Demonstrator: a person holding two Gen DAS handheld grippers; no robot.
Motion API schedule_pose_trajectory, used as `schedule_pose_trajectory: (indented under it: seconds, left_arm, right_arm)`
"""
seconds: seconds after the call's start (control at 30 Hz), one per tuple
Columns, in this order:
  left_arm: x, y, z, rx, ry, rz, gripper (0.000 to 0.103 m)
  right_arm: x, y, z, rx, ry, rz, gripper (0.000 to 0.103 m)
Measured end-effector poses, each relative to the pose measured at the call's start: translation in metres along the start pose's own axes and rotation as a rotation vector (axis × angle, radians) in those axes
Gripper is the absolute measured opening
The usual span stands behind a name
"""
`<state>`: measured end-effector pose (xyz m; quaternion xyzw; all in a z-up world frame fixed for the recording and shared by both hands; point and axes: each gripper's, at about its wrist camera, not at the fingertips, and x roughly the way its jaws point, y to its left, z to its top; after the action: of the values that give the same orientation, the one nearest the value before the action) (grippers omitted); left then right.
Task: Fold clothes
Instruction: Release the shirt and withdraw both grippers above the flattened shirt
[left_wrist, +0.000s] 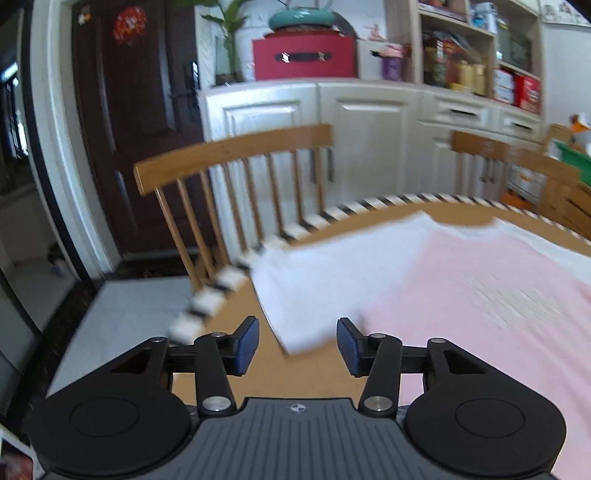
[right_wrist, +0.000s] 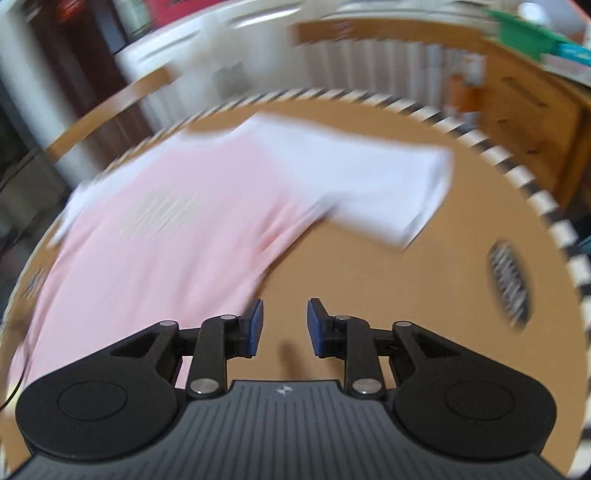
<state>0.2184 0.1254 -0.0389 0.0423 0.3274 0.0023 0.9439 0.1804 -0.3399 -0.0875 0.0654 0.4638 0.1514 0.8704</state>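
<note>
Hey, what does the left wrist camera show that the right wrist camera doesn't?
Only the left wrist view shows the dark door, the red box on the white cabinet, a potted plant and the shelves. Only the right wrist view shows the shirt's other white sleeve and a dark printed mark on the table. Both share the pink and white shirt lying flat on the brown table with its striped edge, the wooden chairs, and an open, empty tool.

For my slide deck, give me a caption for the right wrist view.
Open right claw over the brown table, beside a pink T-shirt with white sleeves.
</note>
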Motion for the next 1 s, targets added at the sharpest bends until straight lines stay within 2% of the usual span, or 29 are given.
schedule_pose_trajectory:
  seconds: [0.07, 0.2, 0.33, 0.47, 0.57, 0.8, 1.0]
  left_arm:
    - [-0.027, -0.013, -0.02, 0.047, 0.032, -0.034, 0.05]
    - [-0.076, -0.04, -0.063, 0.129, 0.061, -0.069, 0.05]
    - [-0.104, -0.053, -0.097, 0.122, 0.086, -0.052, 0.05]
    - [-0.13, -0.06, -0.123, 0.104, 0.097, -0.022, 0.051]
    - [-0.142, -0.063, -0.14, 0.109, 0.115, -0.028, 0.051]
    - [-0.143, -0.067, -0.158, 0.074, 0.136, -0.053, 0.051]
    - [-0.145, -0.068, -0.168, 0.089, 0.155, -0.098, 0.051]
  right_arm:
    - [-0.004, 0.023, -0.026, -0.062, 0.054, 0.034, 0.028]
    - [-0.015, 0.059, -0.058, -0.106, 0.088, 0.103, 0.033]
    - [-0.024, 0.068, -0.078, -0.089, 0.096, 0.135, 0.035]
    - [-0.043, 0.073, -0.096, -0.148, 0.073, 0.132, 0.039]
    - [-0.056, 0.072, -0.11, -0.16, 0.074, 0.131, 0.04]
    - [-0.06, 0.07, -0.132, -0.059, 0.091, 0.12, 0.04]
    - [-0.061, 0.088, -0.144, -0.119, 0.076, 0.041, 0.04]
